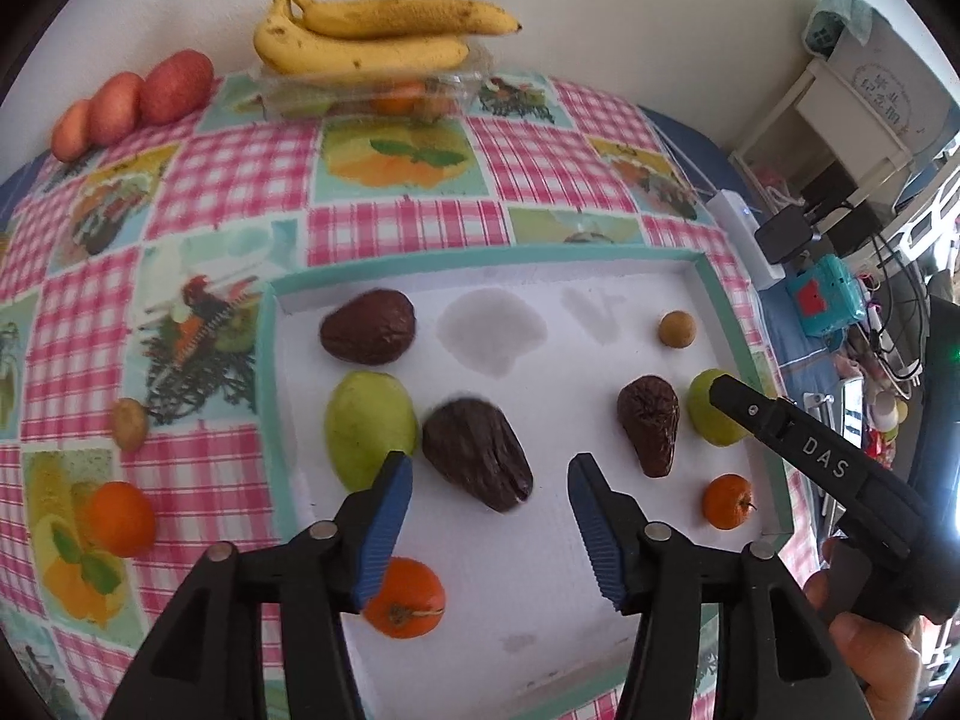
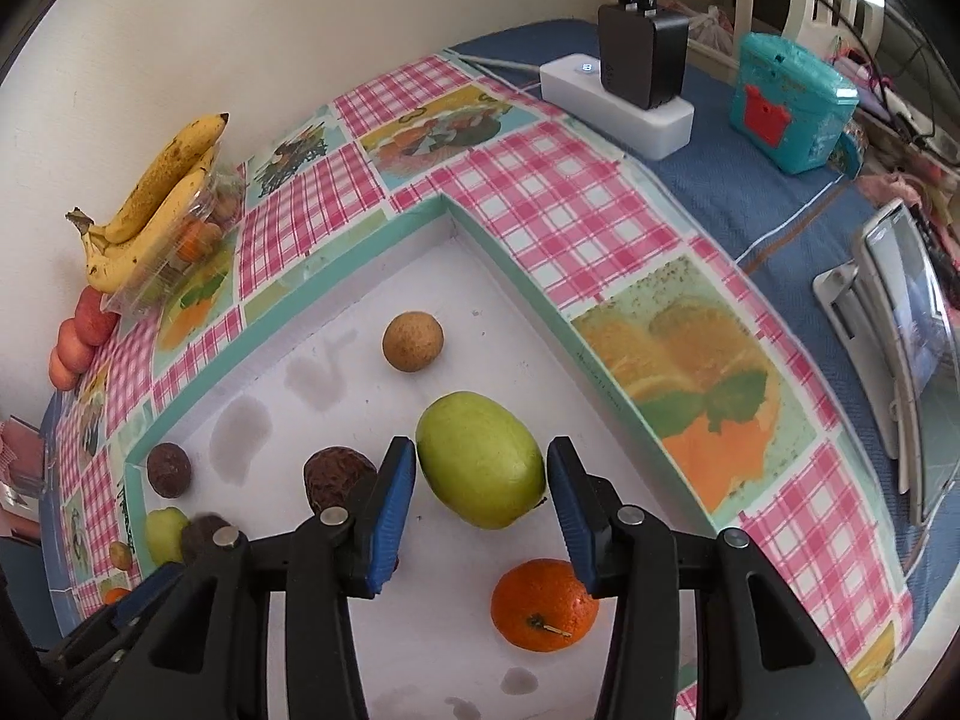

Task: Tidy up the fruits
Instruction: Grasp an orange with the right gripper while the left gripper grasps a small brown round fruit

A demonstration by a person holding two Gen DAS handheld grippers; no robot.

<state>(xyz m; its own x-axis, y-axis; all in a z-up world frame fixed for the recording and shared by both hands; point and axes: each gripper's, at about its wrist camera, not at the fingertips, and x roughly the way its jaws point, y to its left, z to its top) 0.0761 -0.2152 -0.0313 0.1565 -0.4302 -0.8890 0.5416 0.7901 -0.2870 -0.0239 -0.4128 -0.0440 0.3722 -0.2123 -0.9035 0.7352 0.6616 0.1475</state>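
A white tray (image 1: 660,276) with a teal rim holds several fruits. My left gripper (image 1: 489,474) is open and hovers over a dark avocado (image 1: 477,453), with a green pear (image 1: 369,429) to its left and an orange (image 1: 405,600) below. My right gripper (image 2: 480,468) is open with its blue pads either side of a green pear (image 2: 480,459), not touching it. An orange (image 2: 543,603), a dark avocado (image 2: 336,477) and a small brown fruit (image 2: 413,341) lie around it. The right gripper's body also shows in the left wrist view (image 1: 780,426).
Bananas (image 1: 372,30) lie on a clear box (image 1: 372,93) at the wall, beside red apples (image 1: 132,102). An orange (image 1: 120,519) and a small brown fruit (image 1: 129,423) lie on the checked cloth (image 1: 240,180). A power strip (image 2: 618,99) and teal box (image 2: 789,102) stand at the right.
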